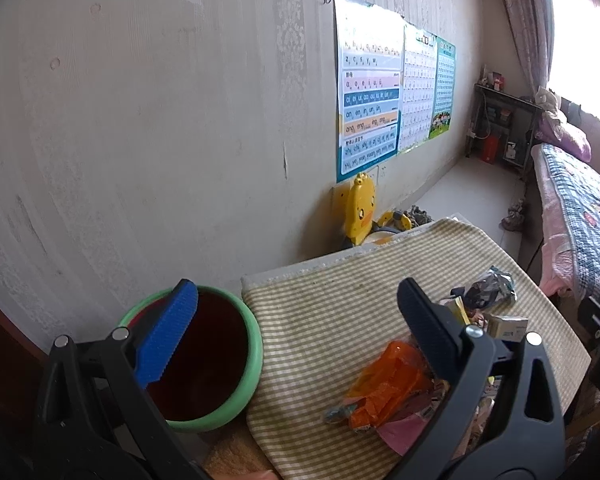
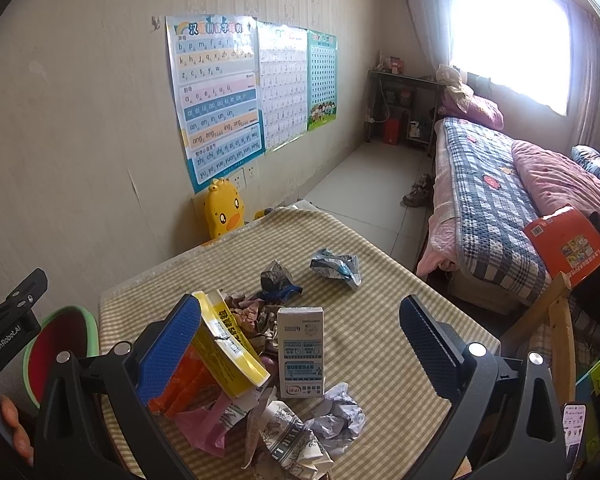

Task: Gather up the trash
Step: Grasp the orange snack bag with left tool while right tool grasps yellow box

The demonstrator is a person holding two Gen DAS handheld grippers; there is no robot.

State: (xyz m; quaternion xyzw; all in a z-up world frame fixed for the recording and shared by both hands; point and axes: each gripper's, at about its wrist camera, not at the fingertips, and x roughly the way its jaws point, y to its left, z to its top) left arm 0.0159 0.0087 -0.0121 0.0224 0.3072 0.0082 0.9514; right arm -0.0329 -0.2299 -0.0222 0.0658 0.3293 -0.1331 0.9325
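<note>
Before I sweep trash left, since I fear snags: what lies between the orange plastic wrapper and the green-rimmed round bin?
Only bare striped tablecloth lies between the orange plastic wrapper and the green-rimmed round bin, in the left wrist view.

Crumpled wrappers and cartons litter the cloth beside a green-rimmed bin.

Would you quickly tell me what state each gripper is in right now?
Left gripper: open, holding nothing, beside the green-rimmed bin.
Right gripper: open, holding nothing, over the trash.
</note>
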